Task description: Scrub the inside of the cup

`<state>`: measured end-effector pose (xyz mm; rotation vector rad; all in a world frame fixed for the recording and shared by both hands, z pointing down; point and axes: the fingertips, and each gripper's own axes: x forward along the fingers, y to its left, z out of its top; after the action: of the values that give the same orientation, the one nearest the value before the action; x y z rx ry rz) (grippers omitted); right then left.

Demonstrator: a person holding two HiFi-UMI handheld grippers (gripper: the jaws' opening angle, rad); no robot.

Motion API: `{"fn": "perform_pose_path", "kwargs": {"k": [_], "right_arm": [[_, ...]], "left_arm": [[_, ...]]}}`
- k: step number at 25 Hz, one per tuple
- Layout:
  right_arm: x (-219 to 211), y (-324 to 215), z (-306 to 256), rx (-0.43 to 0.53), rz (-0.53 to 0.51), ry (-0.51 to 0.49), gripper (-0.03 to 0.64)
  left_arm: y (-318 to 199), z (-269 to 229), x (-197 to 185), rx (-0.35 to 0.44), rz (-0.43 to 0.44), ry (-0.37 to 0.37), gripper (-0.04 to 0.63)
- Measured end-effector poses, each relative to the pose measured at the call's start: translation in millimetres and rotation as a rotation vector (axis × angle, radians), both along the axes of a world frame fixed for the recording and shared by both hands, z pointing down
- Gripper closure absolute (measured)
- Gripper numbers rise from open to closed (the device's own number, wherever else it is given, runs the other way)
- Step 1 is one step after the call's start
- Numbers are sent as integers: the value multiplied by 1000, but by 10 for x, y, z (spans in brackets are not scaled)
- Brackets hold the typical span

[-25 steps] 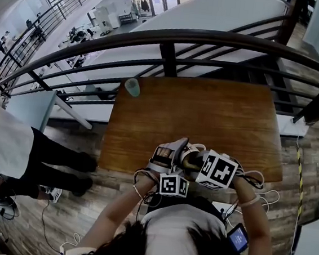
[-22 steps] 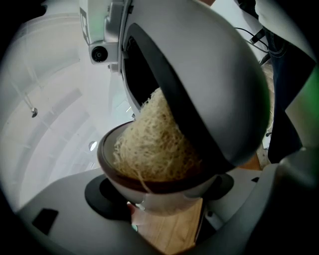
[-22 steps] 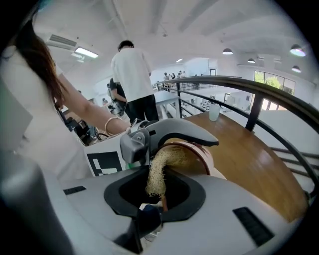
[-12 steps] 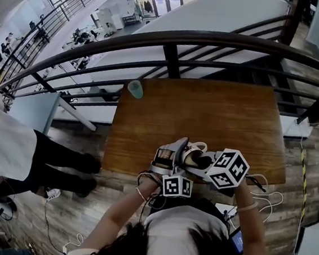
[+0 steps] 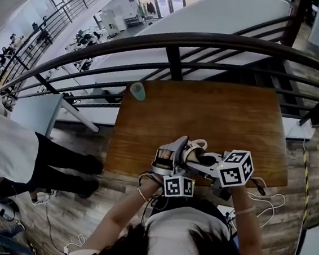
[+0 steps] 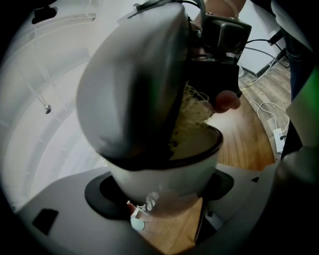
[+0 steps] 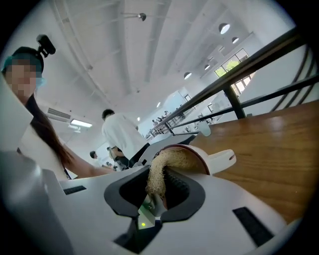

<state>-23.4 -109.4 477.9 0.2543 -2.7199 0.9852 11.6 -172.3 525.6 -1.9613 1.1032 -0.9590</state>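
Head view: the person holds both tools close together over the near edge of a wooden table (image 5: pixel 206 112). The left gripper (image 5: pixel 182 155) carries a white cup (image 5: pixel 194 150) turned on its side, with its mouth towards the right gripper (image 5: pixel 207 159), whose tips reach into that mouth. A small teal cup (image 5: pixel 138 91) stands well apart at the far left corner of the table, just before a dark railing (image 5: pixel 174 41). A bystander in a white coat (image 5: pixel 4 147) stands to the left of the table.

Left gripper view: the jaws stand wide and press on the cup's white wall from both sides, so the cup is gripped between them. Its dark rim is tipped up and to the right. One grey finger of the right gripper dips past the rim, and a pale fibrous scrubber (image 6: pixel 192 112) hangs beside it, reaching down to the mouth of the cup.

Right gripper view: the jaws are narrow, pinched on the scrubber, which arches from between them into the cup. The cup's mouth faces the camera and its handle points right, with the table top behind it
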Motion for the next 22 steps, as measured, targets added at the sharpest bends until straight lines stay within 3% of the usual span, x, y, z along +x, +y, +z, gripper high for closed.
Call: {"fn": "perform_pose_path", "kwargs": {"k": [22], "right_arm": [[106,-137,-283,-254,176,-371,541]], "left_arm": [[2,-144,-21,53,-31,50,192]]}}
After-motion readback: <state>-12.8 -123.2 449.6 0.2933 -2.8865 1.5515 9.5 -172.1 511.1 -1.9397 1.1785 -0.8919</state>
